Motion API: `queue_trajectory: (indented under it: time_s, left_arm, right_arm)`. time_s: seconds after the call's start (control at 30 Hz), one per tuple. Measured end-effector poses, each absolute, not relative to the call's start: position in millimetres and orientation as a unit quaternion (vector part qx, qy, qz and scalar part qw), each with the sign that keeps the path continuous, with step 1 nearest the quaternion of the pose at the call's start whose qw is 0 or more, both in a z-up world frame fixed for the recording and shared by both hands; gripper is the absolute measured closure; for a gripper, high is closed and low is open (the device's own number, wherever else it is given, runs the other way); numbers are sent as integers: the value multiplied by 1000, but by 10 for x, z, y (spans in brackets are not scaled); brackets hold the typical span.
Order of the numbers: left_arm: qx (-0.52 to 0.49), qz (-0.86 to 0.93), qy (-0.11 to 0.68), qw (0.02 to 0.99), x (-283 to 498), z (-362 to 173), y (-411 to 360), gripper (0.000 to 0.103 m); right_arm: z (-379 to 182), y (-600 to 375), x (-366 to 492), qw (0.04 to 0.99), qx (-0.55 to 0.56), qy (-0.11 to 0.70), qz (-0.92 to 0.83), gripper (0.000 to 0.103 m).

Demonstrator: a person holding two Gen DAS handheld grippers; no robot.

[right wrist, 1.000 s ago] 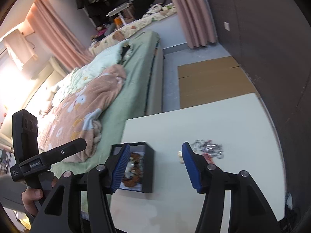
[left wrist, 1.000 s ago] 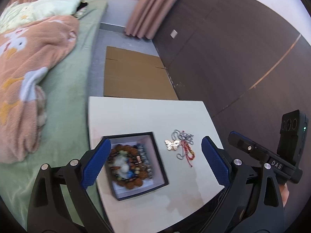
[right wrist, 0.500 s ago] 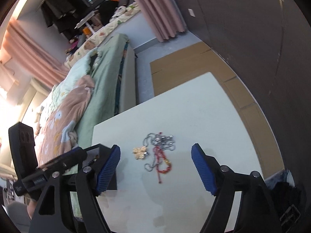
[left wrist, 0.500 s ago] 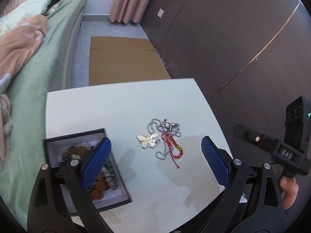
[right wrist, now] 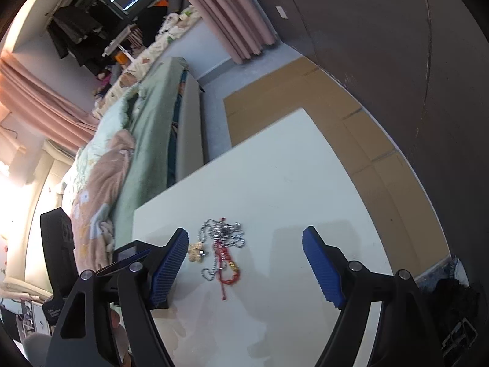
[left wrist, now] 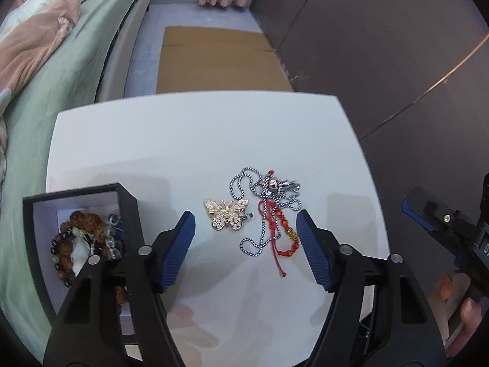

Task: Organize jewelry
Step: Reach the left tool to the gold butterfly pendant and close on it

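Black box (left wrist: 128, 205) at table's (left wrist: 183, 140) left already holds bead bracelets (left wrist: 82, 238). Right of it, loose on the table: butterfly brooch (left wrist: 228, 214), silver chain (left wrist: 247, 189), red cord bracelet (left wrist: 275, 229), the last two tangled.

Left gripper (left wrist: 246, 238) spread wide, empty; right gripper (right wrist: 244, 263) likewise.

Best take the brooch alone, low, pads flat.

Box's near corner hidden behind left finger; chain-cord crossings unclear.

One butterfly brooch (left wrist: 228, 214), one silver chain (left wrist: 253, 189), one red bracelet (left wrist: 279, 229), one box (left wrist: 128, 202).
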State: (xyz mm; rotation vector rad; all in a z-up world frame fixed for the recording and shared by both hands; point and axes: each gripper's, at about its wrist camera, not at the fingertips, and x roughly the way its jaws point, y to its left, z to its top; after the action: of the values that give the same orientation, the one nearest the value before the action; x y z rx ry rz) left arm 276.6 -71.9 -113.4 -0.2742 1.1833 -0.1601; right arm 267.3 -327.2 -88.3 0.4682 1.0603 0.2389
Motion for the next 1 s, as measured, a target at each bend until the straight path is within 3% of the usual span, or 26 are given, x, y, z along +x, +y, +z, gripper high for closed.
queue_trajectory:
  time_s: [0.37,0.53,0.8,0.9,1.0]
  left_arm:
    - [-101,-17,591,800,2916,-1472,-930,40]
    - [-85,5,596,799,2964,-1557,-988,51]
    - [-63,28,595,801,2923,-1560,-1060,52]
    - [-54,37,593,802,2943,-1553,-1082,65]
    - [-67,25,595,800,2945,-1535,-1008,65]
  right_arm:
    - [-961,-3495,2733,821,258,499,101,33]
    - [-941,-3526,2743,821,267,494,105,33]
    - [-955,-3481,2762,819,268,495,109,33]
    - [-978,-3439,2766,818,264,499,110,34]
    - [-1013,-3375,2790,816,256,506,110,35]
